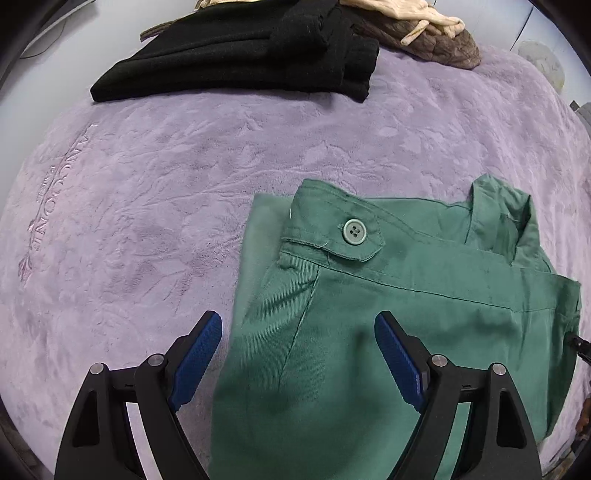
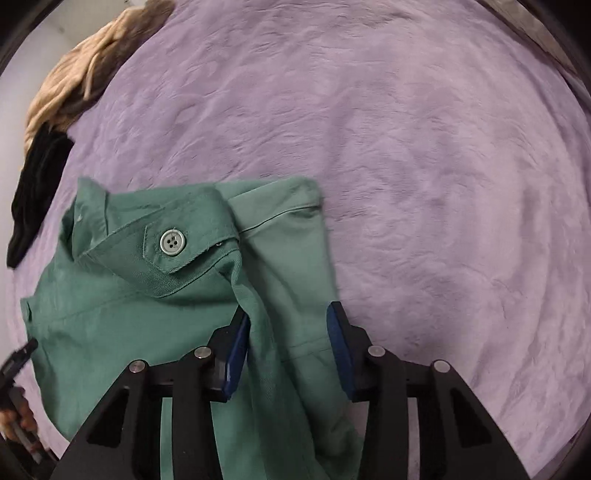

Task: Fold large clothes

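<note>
**Task item.** Green garment, partly folded, lying flat on the purple blanket. In the left wrist view, occupying the 3 to 6 o'clock sector. In the right wrist view, occupying the 6 to 9 o'clock sector. Waistband tab with green button facing up, near centre of the left wrist view and at 9 o'clock from centre in the right wrist view. One layer folded over another, with a paler under-layer showing along one side edge.

**Left tongs.** At 6 o'clock in their own view, pointing steeply down. Spread wide. Nothing gripped. One blue pad over bare blanket just beside the garment's edge, the other over the green cloth. Pads not pressing on the cloth.

**Right tongs.** At 6 o'clock in their own view, pointing steeply down. Partly apart, narrower than the left pair. A raised ridge of the green cloth running up between the pads, with the 9 o'clock pad against it. Not seen clamping it; cloth here blurred.

**Other items.** Black folded garment at 12 o'clock in the left wrist view, well apart from the green one. Brown garment and cream garment at 1 o'clock, touching the black one. Embroidered lettering on the blanket at 9 o'clock.
</note>
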`<state>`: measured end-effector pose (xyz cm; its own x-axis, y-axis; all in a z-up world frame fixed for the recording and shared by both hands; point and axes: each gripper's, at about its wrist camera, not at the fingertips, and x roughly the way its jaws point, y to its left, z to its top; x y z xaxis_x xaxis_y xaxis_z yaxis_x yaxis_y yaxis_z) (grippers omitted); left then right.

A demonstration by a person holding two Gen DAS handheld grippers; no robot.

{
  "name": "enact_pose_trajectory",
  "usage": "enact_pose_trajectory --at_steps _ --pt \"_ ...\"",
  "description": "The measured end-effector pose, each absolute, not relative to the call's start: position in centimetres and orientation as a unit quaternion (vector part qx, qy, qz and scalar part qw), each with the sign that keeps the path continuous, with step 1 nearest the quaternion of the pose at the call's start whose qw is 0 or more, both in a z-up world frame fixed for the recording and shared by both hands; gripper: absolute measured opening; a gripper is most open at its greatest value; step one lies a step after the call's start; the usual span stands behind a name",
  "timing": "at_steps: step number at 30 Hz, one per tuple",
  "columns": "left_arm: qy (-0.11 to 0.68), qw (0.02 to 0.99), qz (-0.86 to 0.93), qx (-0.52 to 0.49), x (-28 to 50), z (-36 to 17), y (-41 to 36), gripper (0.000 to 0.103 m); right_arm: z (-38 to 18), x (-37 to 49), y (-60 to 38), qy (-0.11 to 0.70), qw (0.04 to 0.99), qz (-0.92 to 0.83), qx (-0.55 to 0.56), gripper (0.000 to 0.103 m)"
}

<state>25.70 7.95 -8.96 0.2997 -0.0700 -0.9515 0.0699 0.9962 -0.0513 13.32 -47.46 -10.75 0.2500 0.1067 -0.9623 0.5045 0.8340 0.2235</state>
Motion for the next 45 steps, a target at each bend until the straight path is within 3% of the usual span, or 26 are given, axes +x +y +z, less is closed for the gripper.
enact_pose_trajectory --at_steps 7,9,10,11,12,13,14,16,20,24,25,26,28,30,31,32,37,42,44,45 --pt "0.592 0.805 -0.047 -0.003 26.6 -9.4 8.8 0.085 -11.6 14.3 -46.5 0.591 0.740 -0.039 0.319 0.060" --pt "0.598 0.800 -0.056 -0.006 27.3 -9.7 8.3 0.085 -13.2 14.9 -46.1 0.607 0.719 -0.052 0.335 0.059" --pt "0.603 0.795 -0.061 -0.007 27.7 -10.1 7.9 0.085 -13.2 14.7 -45.8 0.608 0.718 -0.057 0.334 0.042" --pt "0.610 0.790 -0.066 -0.007 28.0 -10.6 7.4 0.085 -12.8 14.7 -45.5 0.605 0.722 -0.053 0.331 0.008" --pt "0.614 0.786 -0.064 -0.005 28.3 -11.1 7.0 0.085 -11.8 14.5 -45.0 0.599 0.732 -0.049 0.319 0.006" --pt "0.613 0.788 -0.061 0.001 28.4 -11.3 6.7 0.072 -10.8 14.5 -44.6 0.591 0.745 -0.042 0.305 0.006" --pt "0.608 0.791 -0.063 0.003 28.4 -11.2 6.4 0.041 -9.6 14.7 -44.3 0.580 0.759 -0.031 0.294 0.006" --pt "0.601 0.795 -0.077 -0.009 28.2 -10.4 6.5 0.011 -7.6 15.1 -44.2 0.559 0.778 -0.012 0.286 0.006" --pt "0.565 0.820 -0.091 -0.012 27.4 -7.9 7.5 0.011 -8.2 16.9 -44.7 0.562 0.779 -0.010 0.279 0.006" --pt "0.586 0.807 -0.063 -0.023 28.5 -10.3 8.4 0.013 -13.1 17.0 -45.5 0.619 0.725 -0.051 0.296 0.012" --pt "0.592 0.804 -0.051 -0.025 28.7 -10.9 8.5 0.017 -13.0 16.3 -46.0 0.608 0.725 -0.058 0.318 0.022" --pt "0.592 0.805 -0.038 -0.027 28.7 -11.2 8.5 0.021 -12.5 15.4 -46.6 0.598 0.726 -0.071 0.332 0.040" --pt "0.591 0.806 -0.021 -0.028 28.5 -10.7 8.3 0.024 -11.1 13.6 -47.4 0.585 0.733 -0.079 0.338 0.058" --pt "0.585 0.811 -0.014 -0.010 27.8 -9.5 8.3 0.038 -9.1 11.0 -47.8 0.573 0.746 -0.087 0.328 0.058" --pt "0.574 0.818 -0.009 0.003 27.2 -8.5 8.3 0.062 -8.2 9.5 -47.7 0.570 0.750 -0.089 0.323 0.058" --pt "0.559 0.829 -0.005 0.014 26.6 -7.5 8.5 0.076 -7.4 7.6 -47.2 0.569 0.752 -0.092 0.321 0.058" --pt "0.545 0.838 -0.006 0.015 22.4 -5.1 9.7 0.076 -7.6 -1.1 -44.9 0.573 0.717 -0.098 0.385 0.058" --pt "0.593 0.805 0.013 0.016 17.6 -8.4 9.4 0.076 -12.6 -4.7 -42.5 0.544 0.653 -0.086 0.520 0.055" --pt "0.615 0.788 0.017 0.018 16.1 -10.3 9.0 0.076 -14.5 -4.7 -42.3 0.523 0.636 -0.084 0.561 0.015" --pt "0.616 0.787 0.021 0.025 15.4 -11.1 8.9 0.076 -14.7 -4.5 -42.6 0.521 0.635 -0.104 0.560 0.015"
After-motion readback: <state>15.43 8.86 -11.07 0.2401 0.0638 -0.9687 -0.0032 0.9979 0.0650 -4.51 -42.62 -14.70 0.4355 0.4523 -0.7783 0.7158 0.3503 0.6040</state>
